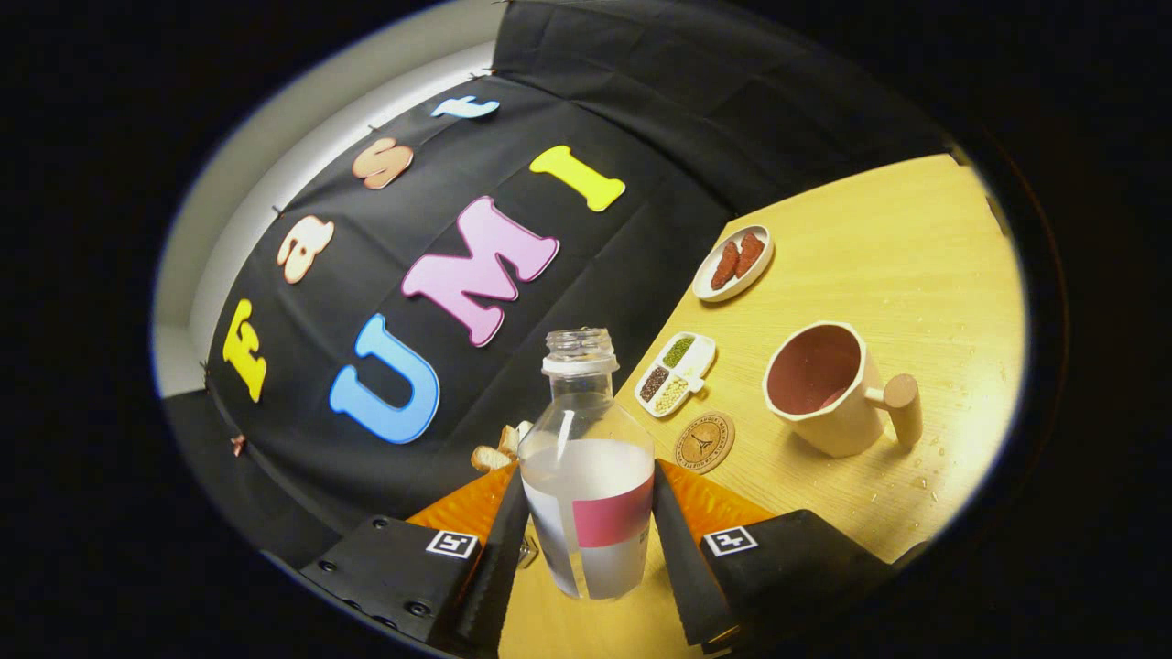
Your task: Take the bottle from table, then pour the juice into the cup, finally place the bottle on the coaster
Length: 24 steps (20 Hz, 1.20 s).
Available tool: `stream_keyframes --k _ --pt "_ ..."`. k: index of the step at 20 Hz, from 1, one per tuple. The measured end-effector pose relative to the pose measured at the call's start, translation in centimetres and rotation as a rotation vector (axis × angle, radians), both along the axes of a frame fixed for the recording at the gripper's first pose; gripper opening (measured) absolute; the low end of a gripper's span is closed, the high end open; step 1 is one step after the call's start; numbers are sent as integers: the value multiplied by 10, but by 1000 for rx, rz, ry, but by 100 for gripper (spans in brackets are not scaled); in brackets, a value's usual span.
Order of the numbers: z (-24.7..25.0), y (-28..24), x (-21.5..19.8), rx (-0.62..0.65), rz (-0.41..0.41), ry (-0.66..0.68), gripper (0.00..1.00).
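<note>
Your gripper [586,540] is clamped on the bottle [586,467], both fingers [499,558] pressing its sides; it is uncapped, holds pale juice and is lifted, tilted off the table [916,247]. Just beyond the right finger lies the round coaster [704,442], with a divided dish [676,373] behind it. Further right stands the cup [838,389], apart from the bottle, and a plate [733,263] sits beyond.

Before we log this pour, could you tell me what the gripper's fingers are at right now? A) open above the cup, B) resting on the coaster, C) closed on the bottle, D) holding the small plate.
C: the gripper has both fingers pressed against the bottle.
</note>
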<state>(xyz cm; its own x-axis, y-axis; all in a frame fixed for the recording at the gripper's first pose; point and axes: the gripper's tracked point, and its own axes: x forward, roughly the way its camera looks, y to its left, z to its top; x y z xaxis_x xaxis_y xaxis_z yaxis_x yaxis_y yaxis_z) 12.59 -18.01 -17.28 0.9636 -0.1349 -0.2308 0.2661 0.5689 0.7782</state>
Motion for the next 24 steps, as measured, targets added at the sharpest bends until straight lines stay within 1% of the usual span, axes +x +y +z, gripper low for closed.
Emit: stream_keyframes --k 3,5,10,12,16,21,24 --pt "-2 -10 9 143 -32 -16 74" --pt "-8 -16 5 250 -54 -17 74" --pt "-9 -41 4 471 -157 -84 74" --pt "-15 -44 5 512 -174 -79 74" --pt "-29 -40 6 561 -164 -57 74" --pt "-32 -44 8 667 -199 -74 74" --pt "-36 -39 9 707 -194 -62 74"
